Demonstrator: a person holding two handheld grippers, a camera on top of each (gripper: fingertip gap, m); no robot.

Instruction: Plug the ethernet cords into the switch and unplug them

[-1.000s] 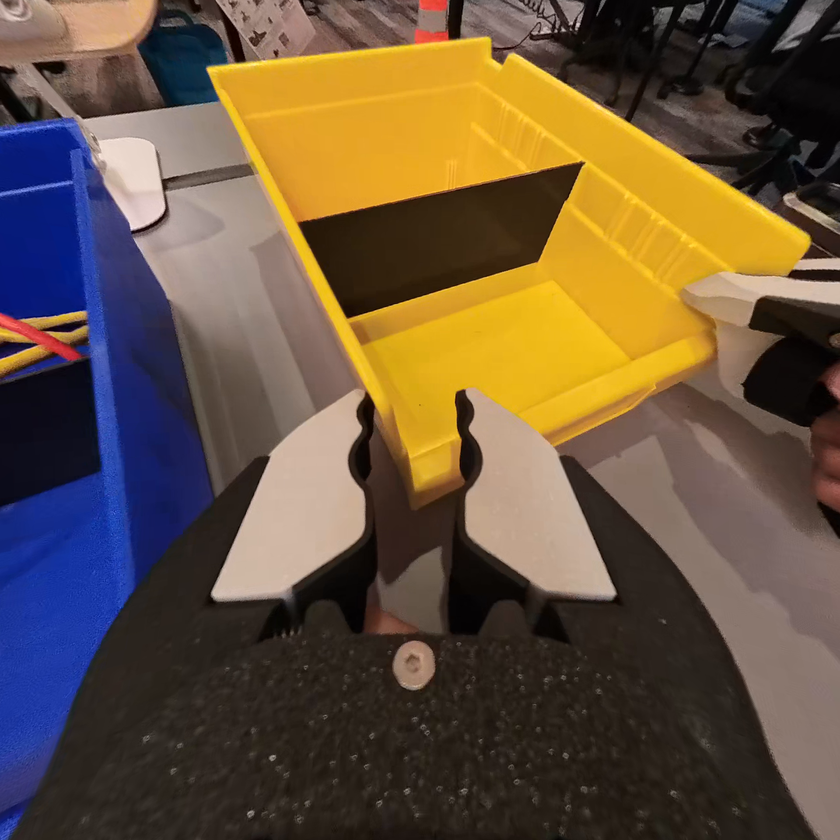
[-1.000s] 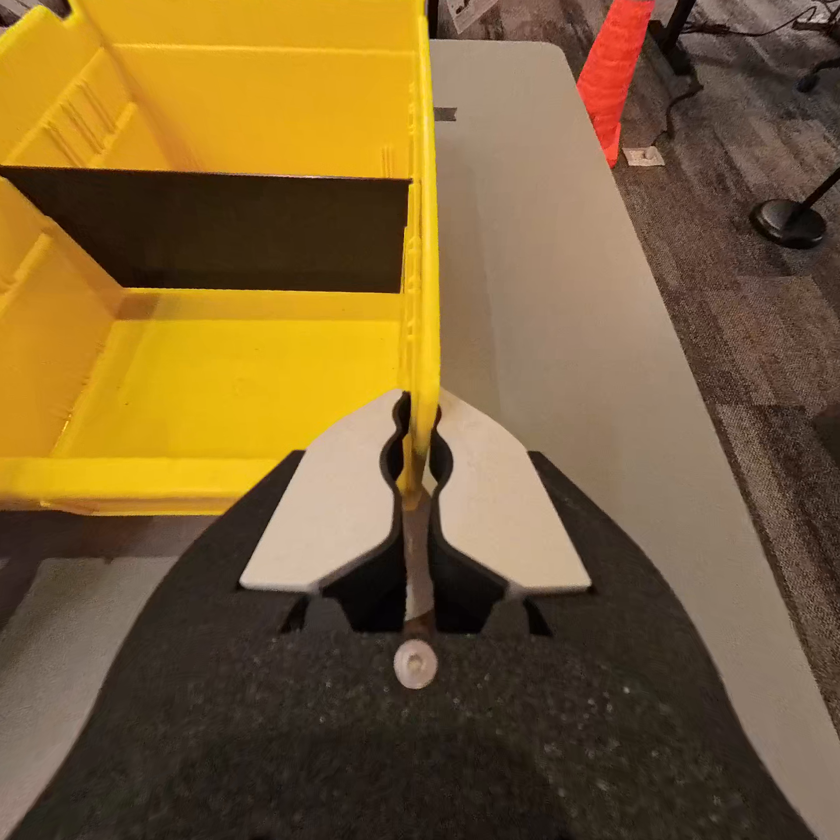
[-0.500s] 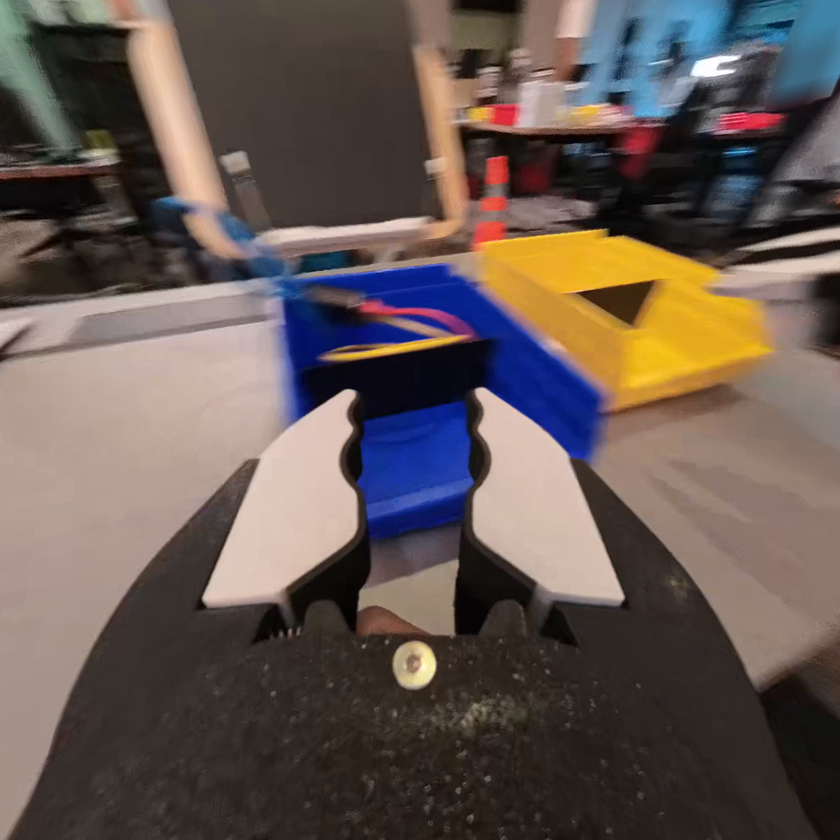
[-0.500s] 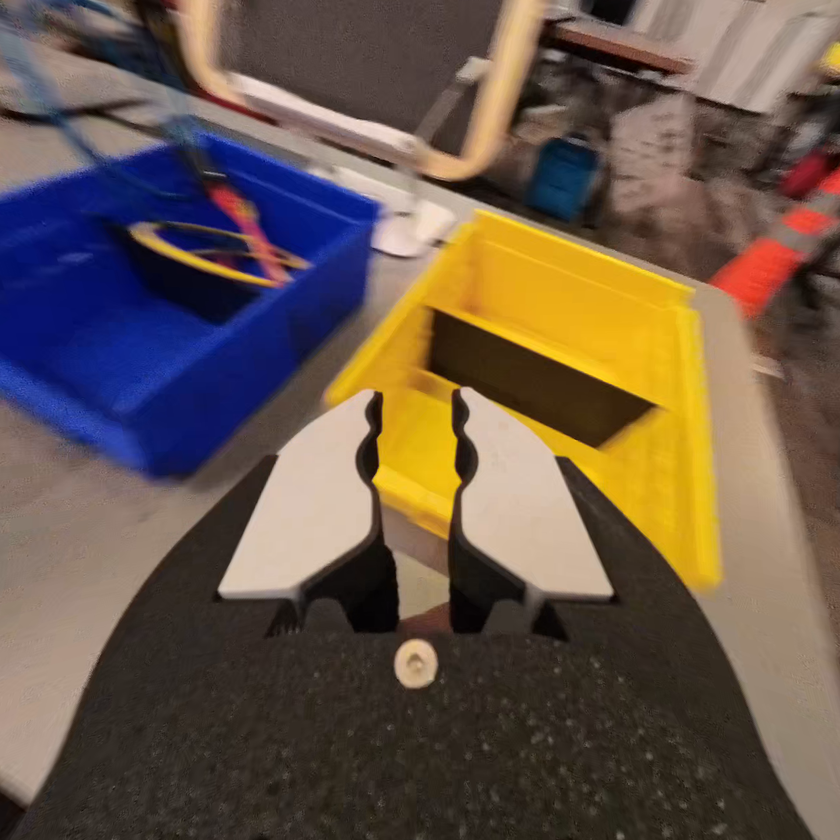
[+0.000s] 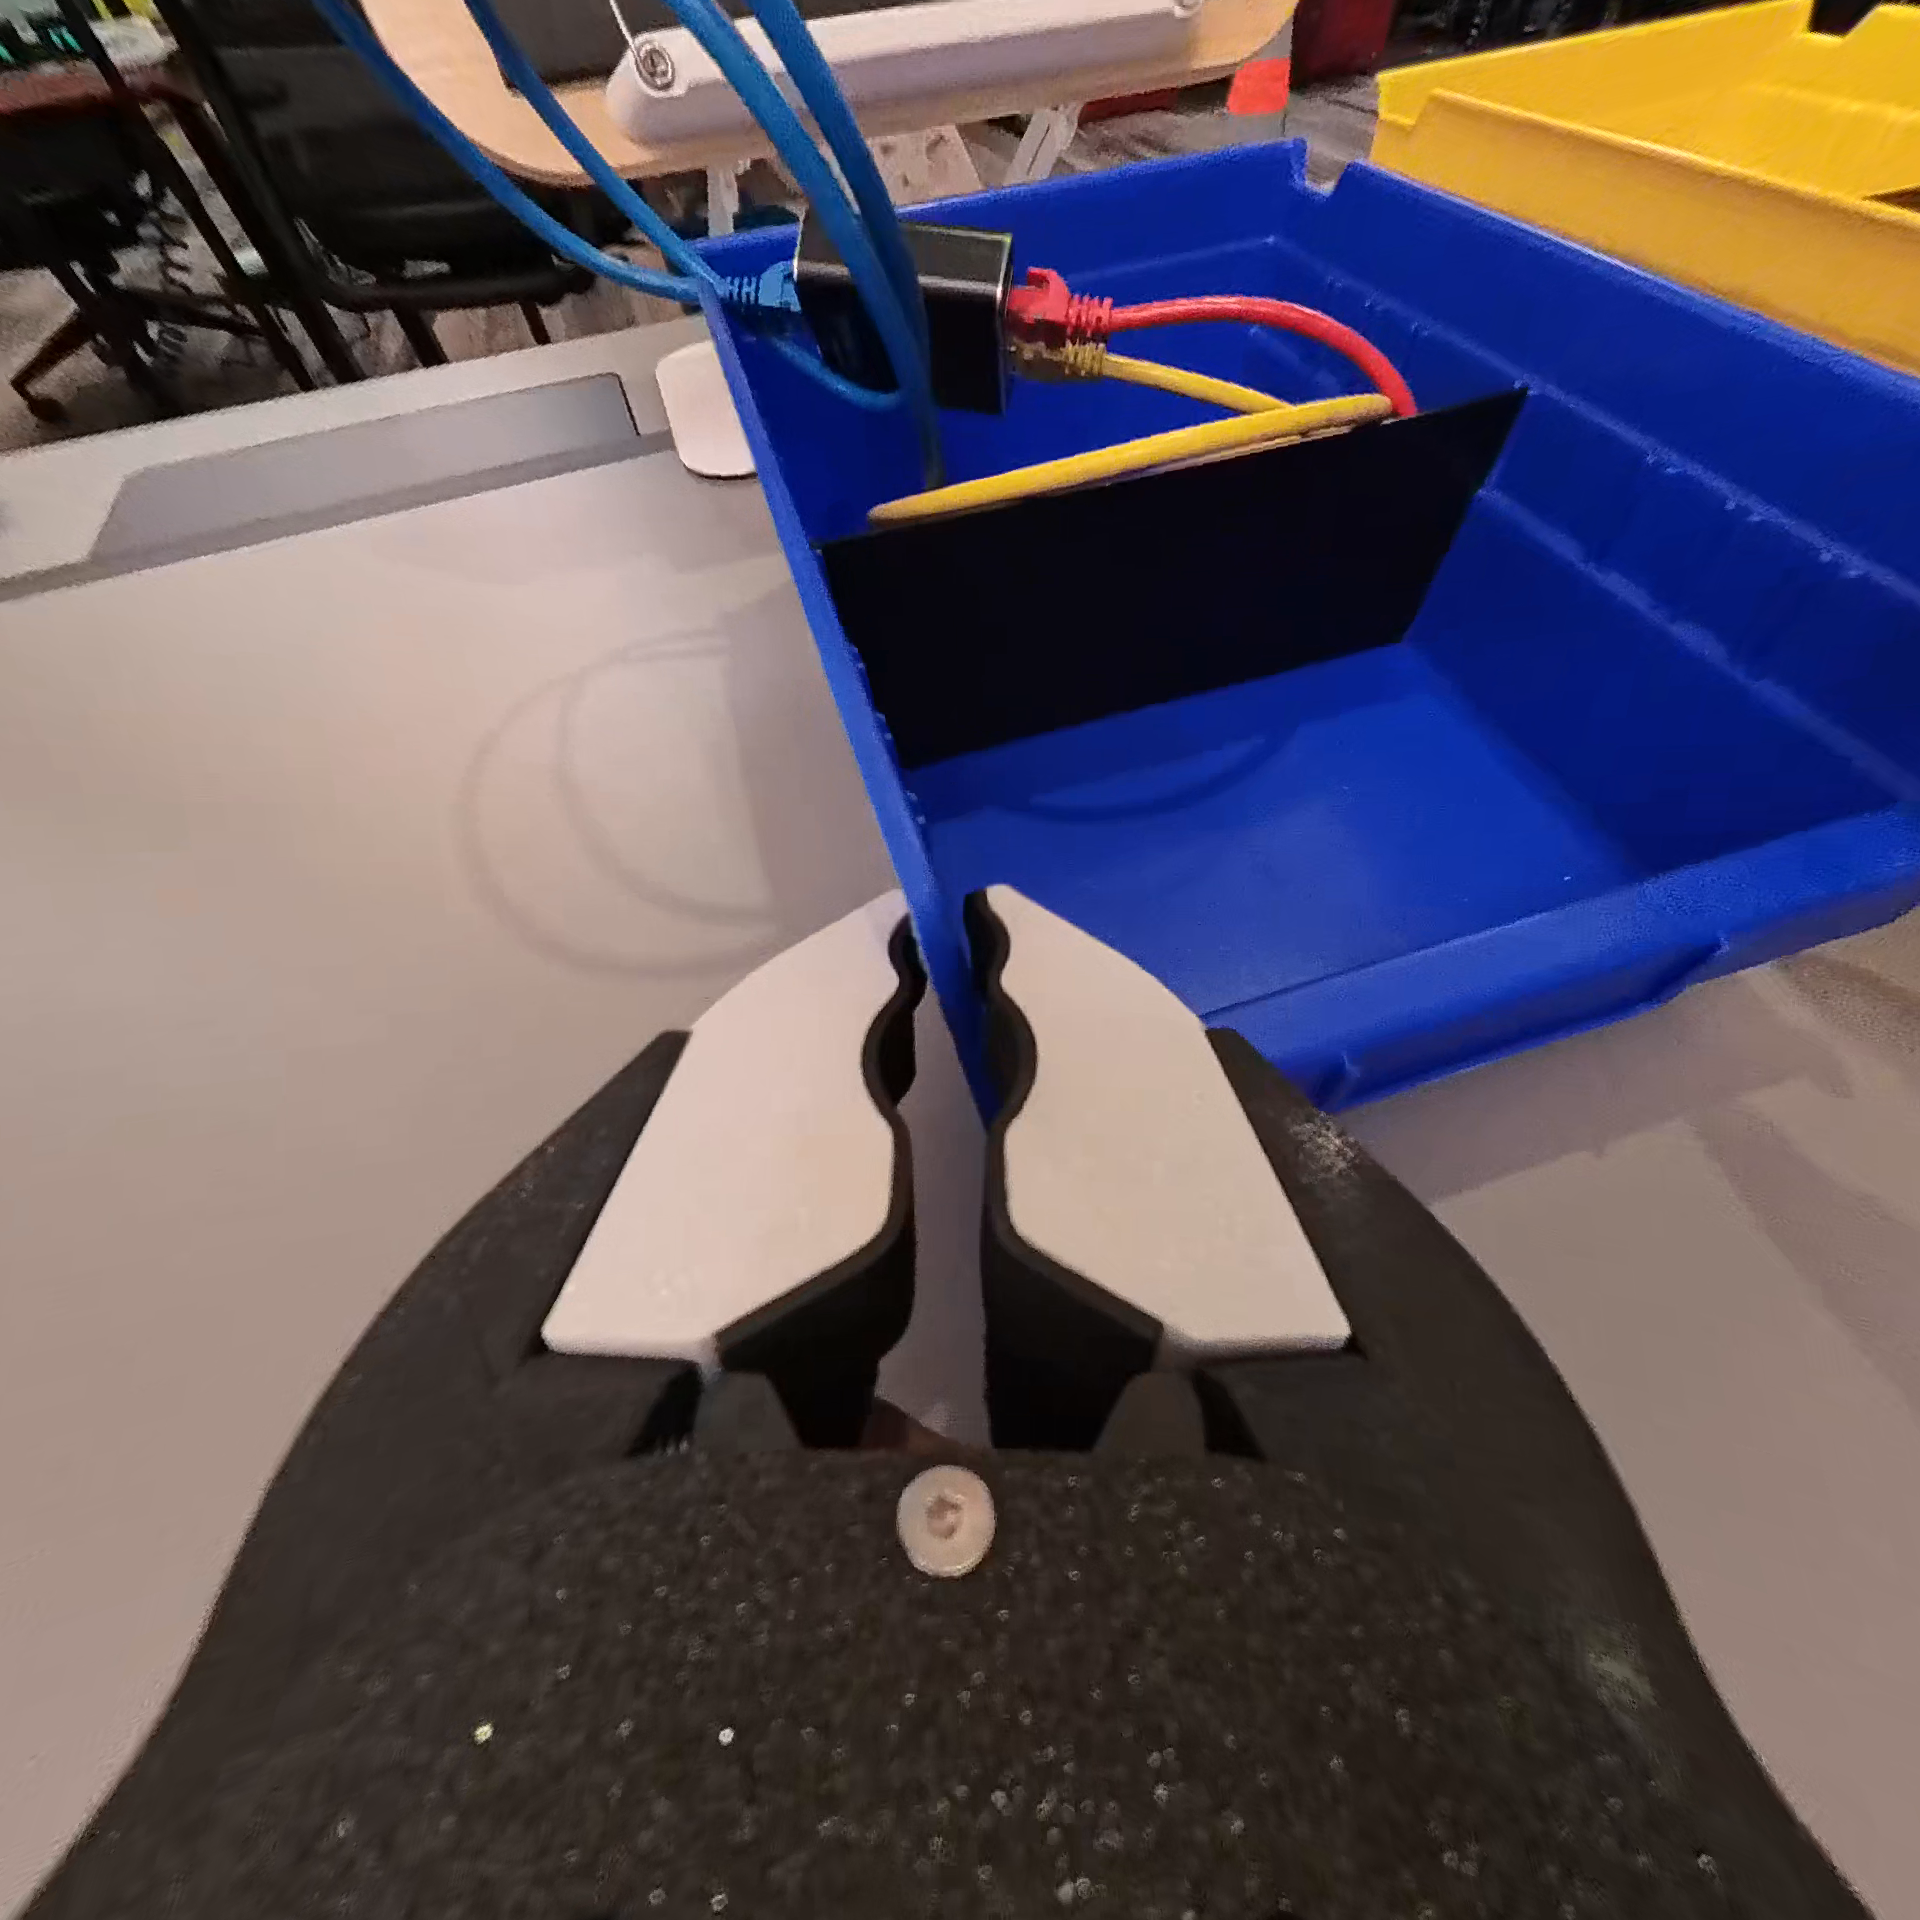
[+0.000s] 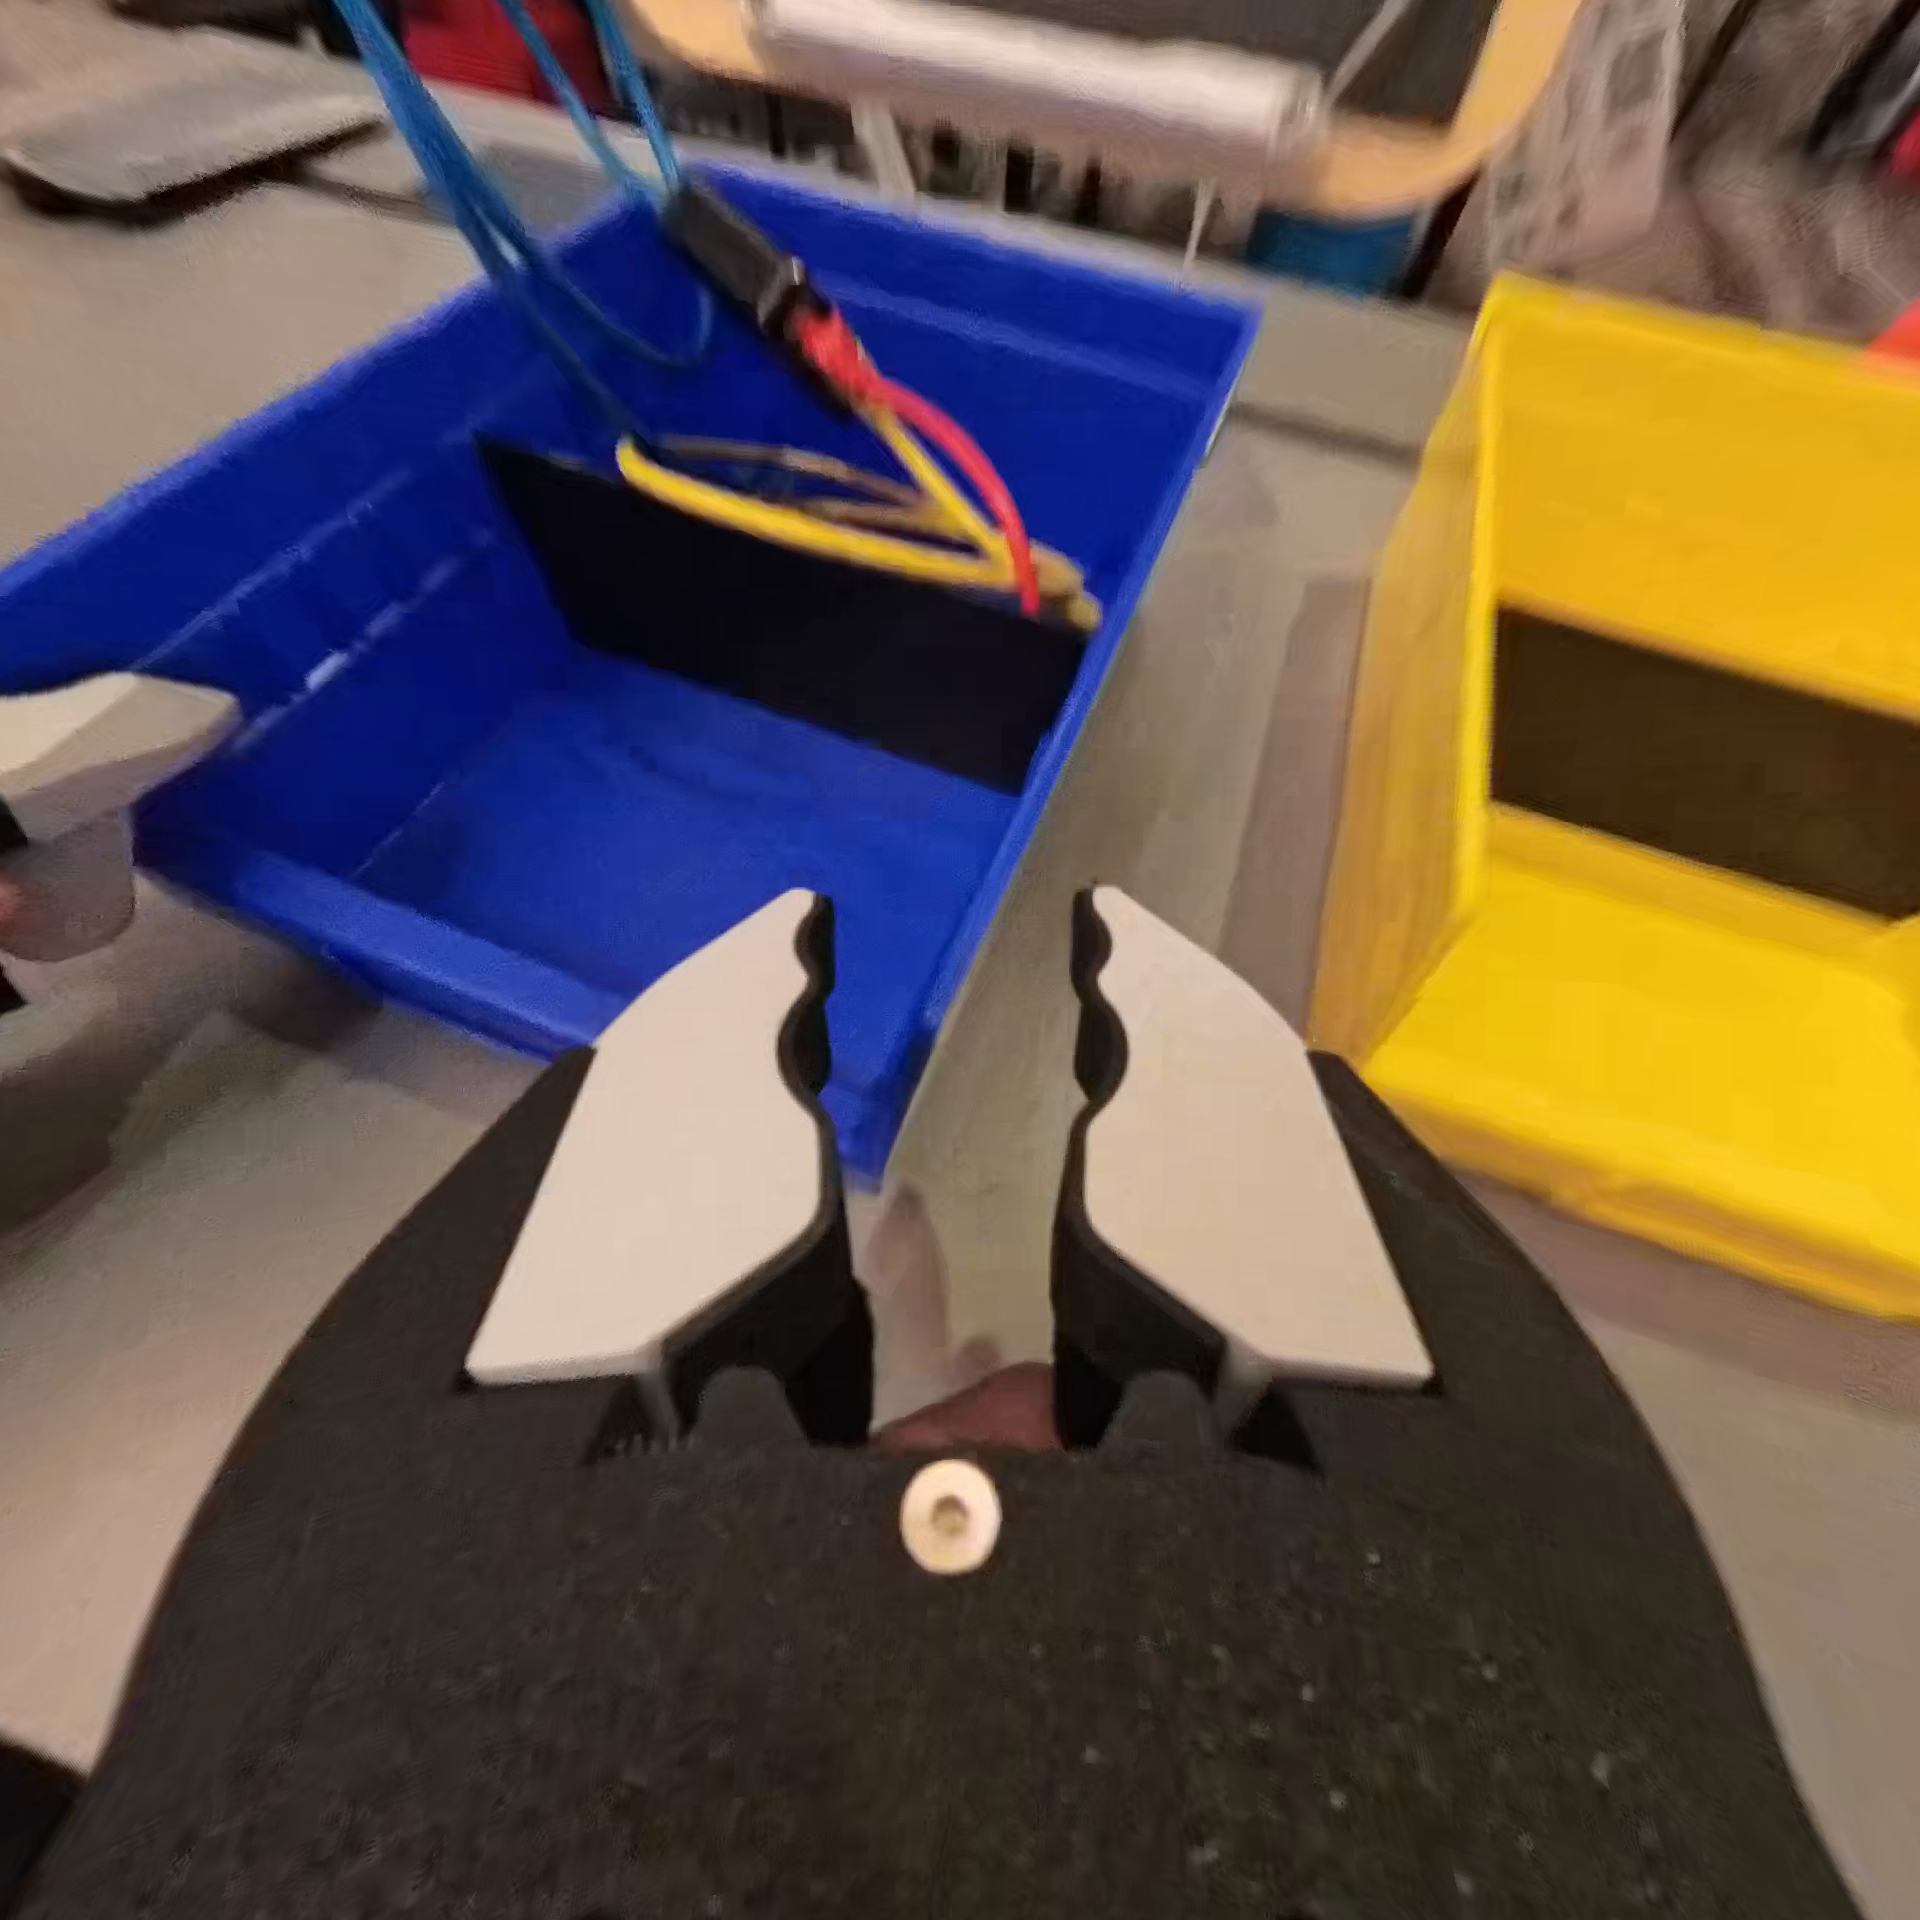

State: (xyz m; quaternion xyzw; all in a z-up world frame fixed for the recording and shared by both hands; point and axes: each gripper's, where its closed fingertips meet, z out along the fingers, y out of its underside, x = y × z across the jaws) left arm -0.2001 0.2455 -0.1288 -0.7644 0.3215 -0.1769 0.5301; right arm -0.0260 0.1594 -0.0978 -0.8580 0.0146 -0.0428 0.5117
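Observation:
A black switch hangs over the far end of the blue bin, behind a black divider. A red cord and a yellow cord are plugged into its right side, and blue cords run up from its left. My left gripper is shut on the bin's near left wall. My right gripper is open and straddles the near right corner of the blue bin. The right wrist view is blurred but shows the switch and the left gripper's finger.
A yellow bin with a black divider stands on the grey table to the right of the blue bin; it also shows in the left wrist view. A white stand base sits behind the blue bin. Left tips to right tips: about 20 cm. From either gripper's tips it is about 20 cm to the switch. It is also in sight in the left wrist view.
Both grippers left the yellow bin and moved left to the blue bin. The right gripper let go of the yellow bin's wall and opened. The left gripper closed on the blue bin's wall.

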